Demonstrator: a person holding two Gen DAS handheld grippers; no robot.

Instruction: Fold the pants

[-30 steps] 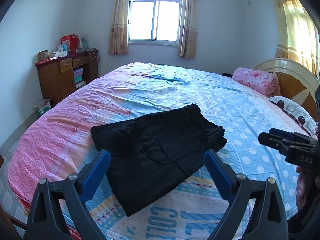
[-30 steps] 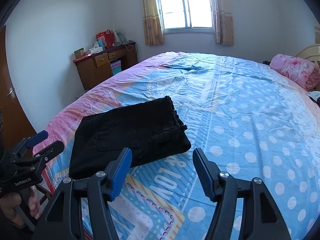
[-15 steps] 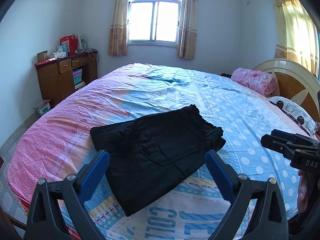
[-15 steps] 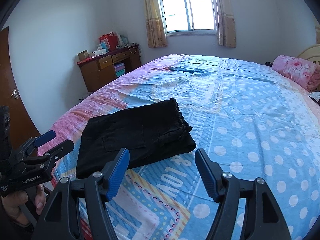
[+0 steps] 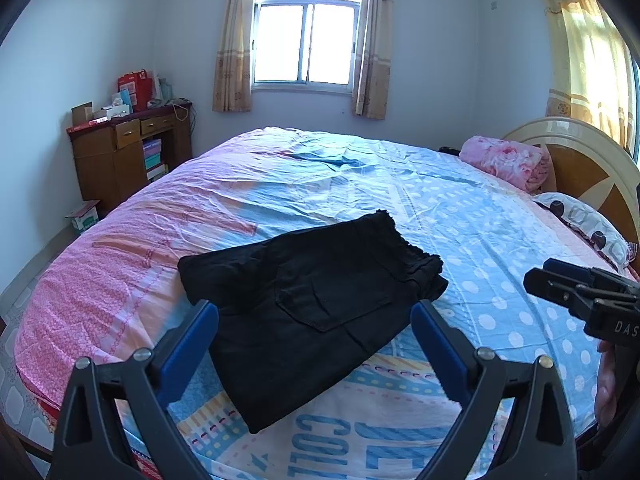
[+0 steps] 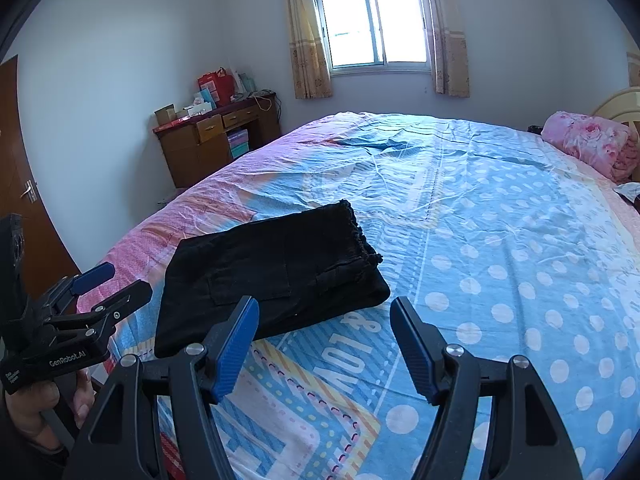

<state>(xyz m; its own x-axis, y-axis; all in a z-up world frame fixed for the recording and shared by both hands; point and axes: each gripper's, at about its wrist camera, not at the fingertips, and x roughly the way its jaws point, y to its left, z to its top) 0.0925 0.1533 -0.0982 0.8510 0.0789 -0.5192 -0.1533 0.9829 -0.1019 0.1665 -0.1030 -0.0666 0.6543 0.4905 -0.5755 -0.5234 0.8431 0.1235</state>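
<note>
Black pants (image 5: 312,300) lie folded into a compact rectangle near the front edge of the bed (image 5: 500,248), back pocket up, gathered waistband toward the right. My left gripper (image 5: 314,324) hovers open just in front of them, nothing between its blue pads. In the right wrist view the same pants (image 6: 272,272) sit left of centre, and my right gripper (image 6: 324,332) stands open over the patterned sheet beside their near right corner, empty. Each gripper shows in the other's view: the right one (image 5: 556,280) at the right edge, the left one (image 6: 108,284) at the left, held by a hand.
A wooden desk (image 5: 120,156) with boxes stands against the left wall. A pink rolled quilt (image 5: 508,160) and a spotted pillow (image 5: 588,224) lie by the headboard (image 5: 580,152). A brown door (image 6: 24,200) is at the far left. A curtained window (image 5: 308,44) faces me.
The right wrist view has pulled back slightly, so the pants sit a little farther and higher in it. The left gripper and the pants have not moved.
</note>
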